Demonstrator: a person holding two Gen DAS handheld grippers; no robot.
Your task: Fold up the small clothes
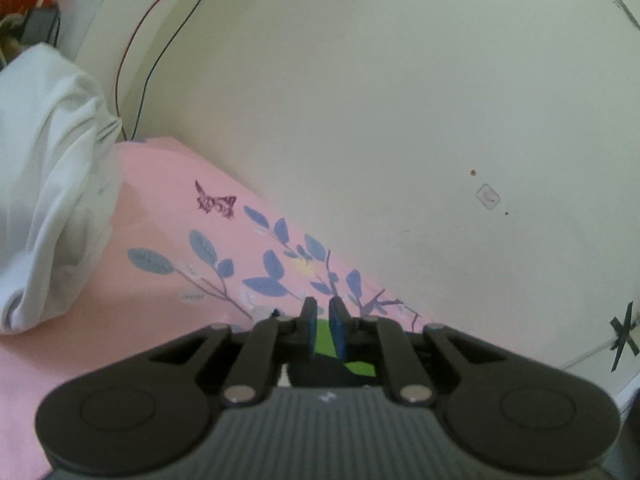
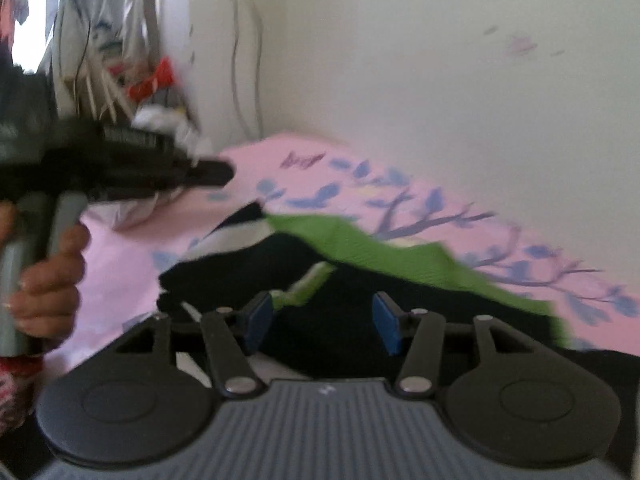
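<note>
A small black and green garment (image 2: pixel 360 256) lies on the pink floral bedsheet (image 2: pixel 120 272), with a green panel along its far edge and a white stripe at its left end. My right gripper (image 2: pixel 322 322) is open just above the garment's black part, with a green strip by its left pad. In the left wrist view, my left gripper (image 1: pixel 324 330) has its blue pads nearly together with a narrow gap, and a bit of the green and black garment (image 1: pixel 326 344) shows between and under them. The left gripper (image 2: pixel 216 172) also shows in the right wrist view, raised above the sheet at the left.
A pile of white cloth (image 1: pixel 48 184) lies on the sheet at the left. The cream wall (image 1: pixel 400 100) runs along the bed's far side, with thin cables (image 1: pixel 132 52) hanging in the corner. Cluttered items (image 2: pixel 132 76) stand beyond the bed's far left.
</note>
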